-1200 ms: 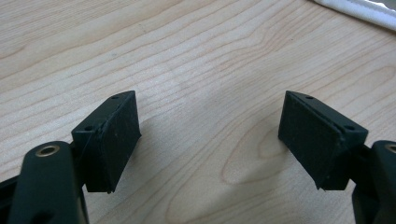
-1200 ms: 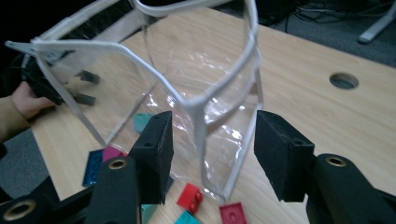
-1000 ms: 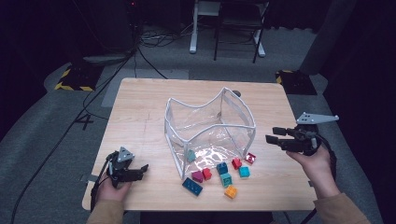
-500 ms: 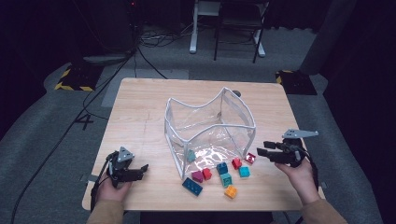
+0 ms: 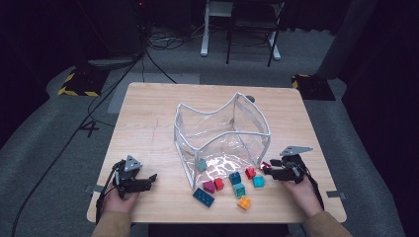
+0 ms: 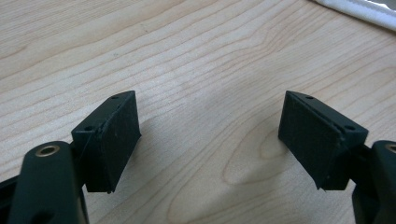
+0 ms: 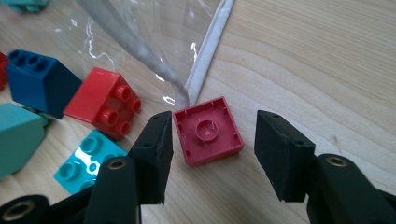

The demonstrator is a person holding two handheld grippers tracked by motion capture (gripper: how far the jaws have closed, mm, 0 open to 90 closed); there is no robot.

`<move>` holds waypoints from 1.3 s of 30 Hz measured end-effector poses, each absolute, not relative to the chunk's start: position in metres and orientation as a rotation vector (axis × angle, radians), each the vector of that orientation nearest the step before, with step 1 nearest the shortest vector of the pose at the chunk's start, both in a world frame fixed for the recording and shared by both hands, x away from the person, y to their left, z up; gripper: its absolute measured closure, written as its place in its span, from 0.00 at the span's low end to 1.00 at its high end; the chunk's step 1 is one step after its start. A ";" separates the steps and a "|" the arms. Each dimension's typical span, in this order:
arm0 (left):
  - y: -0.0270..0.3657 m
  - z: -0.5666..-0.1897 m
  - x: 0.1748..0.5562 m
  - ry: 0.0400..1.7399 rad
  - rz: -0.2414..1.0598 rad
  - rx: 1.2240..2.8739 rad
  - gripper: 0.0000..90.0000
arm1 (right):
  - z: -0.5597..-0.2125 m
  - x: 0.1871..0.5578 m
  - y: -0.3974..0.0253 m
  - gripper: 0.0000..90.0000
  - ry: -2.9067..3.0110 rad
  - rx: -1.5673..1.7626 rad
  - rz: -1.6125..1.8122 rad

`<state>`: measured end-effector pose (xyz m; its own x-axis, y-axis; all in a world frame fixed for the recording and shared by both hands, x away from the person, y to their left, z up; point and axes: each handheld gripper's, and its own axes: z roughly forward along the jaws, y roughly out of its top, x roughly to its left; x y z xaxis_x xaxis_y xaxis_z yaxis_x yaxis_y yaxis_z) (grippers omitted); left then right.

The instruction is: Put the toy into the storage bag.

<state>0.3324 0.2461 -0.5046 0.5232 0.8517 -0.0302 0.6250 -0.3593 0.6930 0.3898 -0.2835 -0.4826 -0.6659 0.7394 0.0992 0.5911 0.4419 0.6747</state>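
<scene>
Since the earlier frames the right gripper [image 5: 268, 171] has come down from the air to the table and moved toward the clear bag [image 5: 222, 133], while the left gripper [image 5: 148, 180] has stayed at the same place, well apart from the bag, with its jaws spread over bare wood. I judge that a grasp is now being prepared: the right jaws are apart and stand on both sides of a dark red block [image 7: 208, 130], one jaw touching or almost touching it, the other not yet. This block lies upside down just beside the white edge of the bag, so its hollow underside with a round tube shows. A red studded block [image 7: 105, 101] lies near it, also beside the bag.
</scene>
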 end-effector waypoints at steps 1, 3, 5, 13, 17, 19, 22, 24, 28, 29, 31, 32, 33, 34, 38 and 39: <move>0.246 -0.505 0.332 1.195 0.445 2.106 0.23 | -0.484 0.390 -0.282 0.53 2.487 1.156 1.026; 0.246 -0.505 0.332 1.195 0.445 2.106 0.23 | -0.486 0.390 -0.280 0.53 2.488 1.145 1.007; 0.246 -0.505 0.332 1.195 0.444 2.107 0.23 | -0.487 0.390 -0.279 0.53 2.483 1.136 0.980; 0.246 -0.505 0.332 1.195 0.445 2.106 0.23 | -0.488 0.389 -0.277 0.65 2.476 1.119 0.946; 0.246 -0.505 0.332 1.195 0.444 2.107 0.23 | -0.488 0.387 -0.275 0.66 2.469 1.121 0.938; 0.246 -0.505 0.332 1.195 0.444 2.107 0.23 | -0.487 0.386 -0.277 0.66 2.468 1.134 0.949; 0.246 -0.505 0.332 1.195 0.445 2.107 0.23 | -0.482 0.386 -0.280 0.66 2.461 1.135 0.977; 0.246 -0.505 0.332 1.195 0.445 2.107 0.23 | -0.477 0.385 -0.282 0.66 2.458 1.145 1.001; 0.246 -0.505 0.332 1.195 0.445 2.107 0.23 | -0.462 0.385 -0.287 0.66 2.438 1.165 1.059; 0.246 -0.505 0.332 1.195 0.445 2.106 0.23 | -0.459 0.385 -0.288 0.66 2.431 1.171 1.071; 0.246 -0.505 0.332 1.195 0.444 2.106 0.23 | -0.450 0.384 -0.291 0.66 2.416 1.179 1.097; 0.246 -0.505 0.332 1.195 0.444 2.107 0.23 | -0.445 0.383 -0.292 0.65 2.411 1.178 1.109; 0.246 -0.505 0.332 1.195 0.445 2.106 0.23 | -0.442 0.383 -0.293 0.65 2.405 1.177 1.114; 0.246 -0.505 0.332 1.195 0.445 2.107 0.23 | -0.438 0.383 -0.294 0.66 2.399 1.180 1.127; 0.246 -0.505 0.332 1.195 0.444 2.107 0.23 | -0.420 0.383 -0.300 0.65 2.380 1.178 1.181; 0.246 -0.505 0.332 1.195 0.444 2.107 0.23 | -0.414 0.385 -0.301 0.65 2.378 1.180 1.193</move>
